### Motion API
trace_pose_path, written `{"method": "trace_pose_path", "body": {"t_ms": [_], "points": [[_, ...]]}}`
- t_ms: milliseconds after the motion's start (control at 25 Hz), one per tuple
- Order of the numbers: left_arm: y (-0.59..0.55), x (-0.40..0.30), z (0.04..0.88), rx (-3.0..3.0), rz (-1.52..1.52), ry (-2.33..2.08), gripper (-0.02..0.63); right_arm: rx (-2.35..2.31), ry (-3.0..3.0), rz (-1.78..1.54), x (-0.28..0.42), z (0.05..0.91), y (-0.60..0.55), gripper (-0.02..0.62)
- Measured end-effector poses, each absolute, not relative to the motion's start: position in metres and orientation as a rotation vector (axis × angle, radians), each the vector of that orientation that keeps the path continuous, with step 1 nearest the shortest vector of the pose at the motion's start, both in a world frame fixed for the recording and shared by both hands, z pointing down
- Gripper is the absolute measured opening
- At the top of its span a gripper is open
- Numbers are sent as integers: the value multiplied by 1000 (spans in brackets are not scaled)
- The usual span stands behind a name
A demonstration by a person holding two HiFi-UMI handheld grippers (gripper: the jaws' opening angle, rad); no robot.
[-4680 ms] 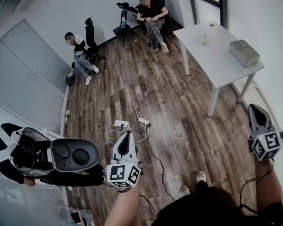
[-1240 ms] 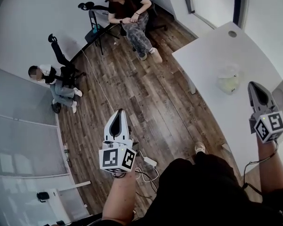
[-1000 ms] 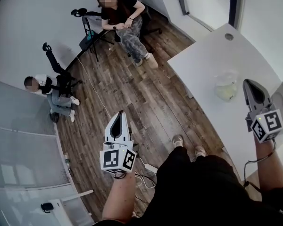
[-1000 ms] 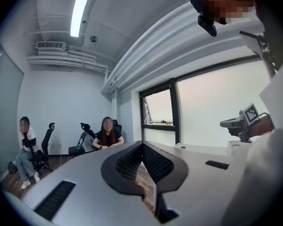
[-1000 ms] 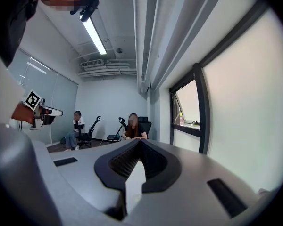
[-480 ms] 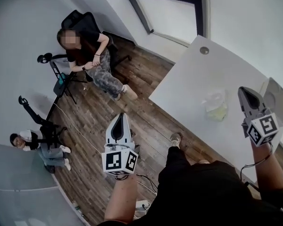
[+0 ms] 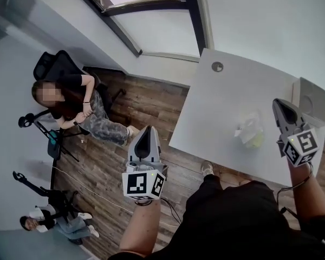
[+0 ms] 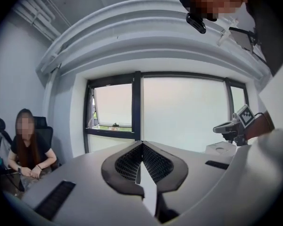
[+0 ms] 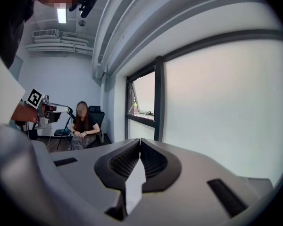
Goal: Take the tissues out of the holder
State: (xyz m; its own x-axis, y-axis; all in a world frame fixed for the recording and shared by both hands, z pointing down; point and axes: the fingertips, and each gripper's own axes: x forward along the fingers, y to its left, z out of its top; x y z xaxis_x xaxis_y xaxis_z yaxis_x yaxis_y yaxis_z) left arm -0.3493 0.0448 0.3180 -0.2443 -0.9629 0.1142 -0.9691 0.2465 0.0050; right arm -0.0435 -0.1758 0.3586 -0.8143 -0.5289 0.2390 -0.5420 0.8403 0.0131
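The tissue holder (image 7: 250,133), pale yellow-green with white tissues bunched out of its top, stands on the white table (image 7: 216,107) in the head view. My right gripper (image 7: 280,106) hovers just right of it, jaws shut and empty. My left gripper (image 7: 145,131) hangs over the wooden floor, left of the table's near edge, also shut with nothing in it. In the left gripper view the shut jaws (image 8: 141,145) face a window, and the right gripper (image 8: 228,126) shows at the right. The right gripper view shows its shut jaws (image 9: 140,142) and, far left, the left gripper (image 9: 47,108).
A grey box (image 7: 313,97) sits at the table's far right corner and a round cable hole (image 7: 217,66) near its far edge. A person (image 7: 76,104) sits on a dark chair by the window wall; another person (image 7: 49,221) sits lower left. Cables run across the floor.
The view has swung round, so the table now lies ahead and the seated people have slid left. Both grippers came round with it, still shut, and the right one is now beside the tissue holder.
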Motion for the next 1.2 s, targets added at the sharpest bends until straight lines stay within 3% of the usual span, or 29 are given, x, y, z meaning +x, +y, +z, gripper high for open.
{"method": "trace_pose_path", "body": {"t_ms": [320, 600, 1200], "points": [[-55, -365, 348, 2109, 74, -2139, 5, 1043, -2663, 82, -46, 364, -164, 6], [-136, -296, 347, 2377, 77, -1862, 5, 1142, -2568, 124, -24, 378, -140, 6], [-143, -258, 400, 2320, 229, -1820, 5, 1030, -2490, 210, -29, 467, -148, 8]]}}
